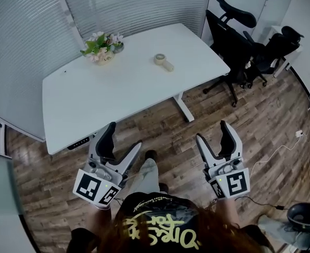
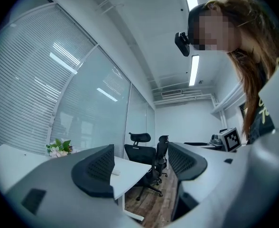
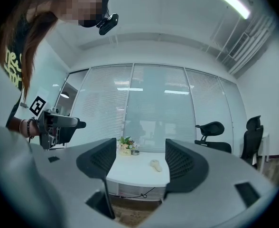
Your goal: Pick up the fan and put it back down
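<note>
while both grippers are held over the wood-plank floor (image 1: 260, 115), short of the table's near edge, the pick-up is judged not yet started. the small cream handheld fan (image 1: 164, 61) lies flat on the white rectangular table (image 1: 91, 104), in its right half, well apart from the pot of pink and white flowers (image 1: 103, 46) at the far edge. its long axis runs obliquely: round head toward the far edge, handle toward the near right corner. the left gripper (image 1: 125, 136) has its fingers released and empty; so does the right gripper (image 1: 212, 130). the fan lies ahead of both, well apart, and appears between the fingers in the right gripper view. judgement: the right gripper is nearer and better aligned for the reach.
</note>
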